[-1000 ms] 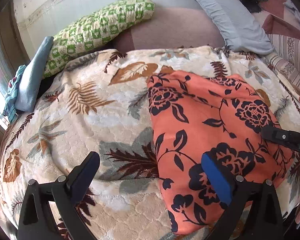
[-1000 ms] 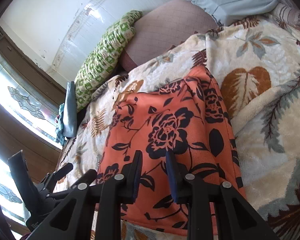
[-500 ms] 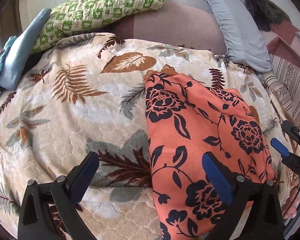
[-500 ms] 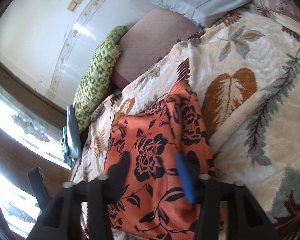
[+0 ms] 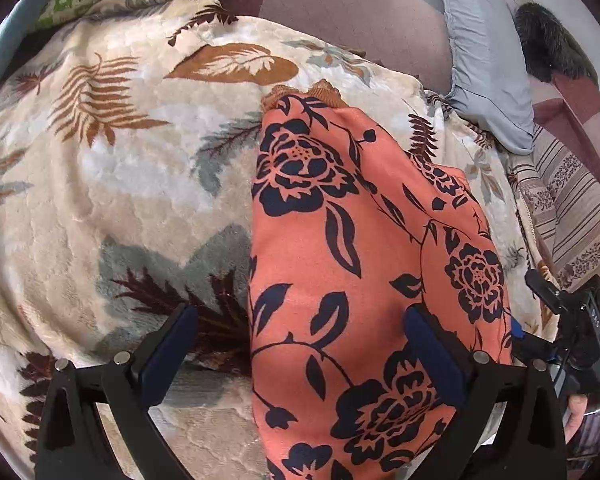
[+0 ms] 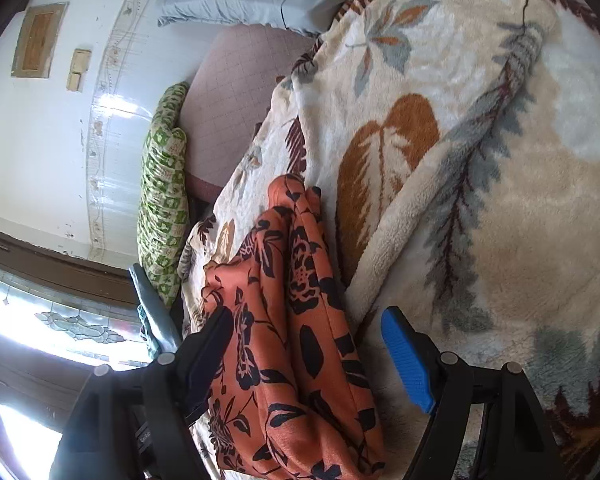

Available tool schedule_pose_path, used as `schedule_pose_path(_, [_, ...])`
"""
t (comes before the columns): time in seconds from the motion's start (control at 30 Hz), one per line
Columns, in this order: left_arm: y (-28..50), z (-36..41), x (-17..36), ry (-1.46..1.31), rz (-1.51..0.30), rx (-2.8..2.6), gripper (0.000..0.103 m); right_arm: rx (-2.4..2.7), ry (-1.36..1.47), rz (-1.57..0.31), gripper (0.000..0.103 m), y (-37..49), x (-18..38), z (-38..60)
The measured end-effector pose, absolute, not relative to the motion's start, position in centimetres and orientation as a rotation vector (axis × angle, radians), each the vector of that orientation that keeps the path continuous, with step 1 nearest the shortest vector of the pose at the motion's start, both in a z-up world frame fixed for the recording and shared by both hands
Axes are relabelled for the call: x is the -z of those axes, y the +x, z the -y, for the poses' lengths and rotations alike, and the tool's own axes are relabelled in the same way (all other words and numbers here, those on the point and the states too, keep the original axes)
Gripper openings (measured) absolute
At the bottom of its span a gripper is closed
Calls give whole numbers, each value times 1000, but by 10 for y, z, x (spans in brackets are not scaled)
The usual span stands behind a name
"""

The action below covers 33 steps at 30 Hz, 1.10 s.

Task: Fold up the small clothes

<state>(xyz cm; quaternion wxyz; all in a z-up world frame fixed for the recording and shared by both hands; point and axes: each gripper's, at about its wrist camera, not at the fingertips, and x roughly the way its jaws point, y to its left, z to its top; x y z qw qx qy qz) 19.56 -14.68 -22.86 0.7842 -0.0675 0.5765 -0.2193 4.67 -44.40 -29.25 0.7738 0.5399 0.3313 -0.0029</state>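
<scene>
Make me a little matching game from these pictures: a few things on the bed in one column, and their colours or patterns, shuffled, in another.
Things:
1. garment
2. blanket
3. long pillow
4. frilled pillow

Looks:
A. cream with leaf prints
B. plain grey-blue
C. orange with dark flowers
D. green and white checks

Pairs: 1-C, 2-A, 3-D, 4-B

The left hand-held gripper [image 5: 296, 344] and the right hand-held gripper [image 6: 308, 344] both hover with fingers spread wide.
</scene>
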Motion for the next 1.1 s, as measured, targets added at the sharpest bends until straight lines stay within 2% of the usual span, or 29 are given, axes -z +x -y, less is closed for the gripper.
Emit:
schedule_pose_path(0.2, [200,152,239,-184,-1294,533,102,-26,1153,-760,79,60,297,431])
schedule_pose_path(0.6, [203,170,248,-199,-1281,620,101,-35,1039,-877,80,91,309,394])
schedule_pose_path(0.67, [202,172,247,-183,-1264,612,98,-34,981,-894,75,96,307,386])
schedule_pose_path(0.7, [201,172,246,-169,-1259,608,95,-27,952,-899,66,98,306,382])
schedule_pose_path(0.83, [201,173,240,-155,-1228,599,84,-8,874,-880,56,97,295,373])
schedule_pose_path(0.97, [197,170,225,-121,-1176,609,73,22,736,-856,53,97,278,359])
schedule_pose_path(1.03, [193,169,213,-87,-1142,622,64,45,618,-823,53,96,266,344])
schedule_pose_path(1.1, [189,169,200,-61,-1106,633,61,53,544,-790,53,95,256,332])
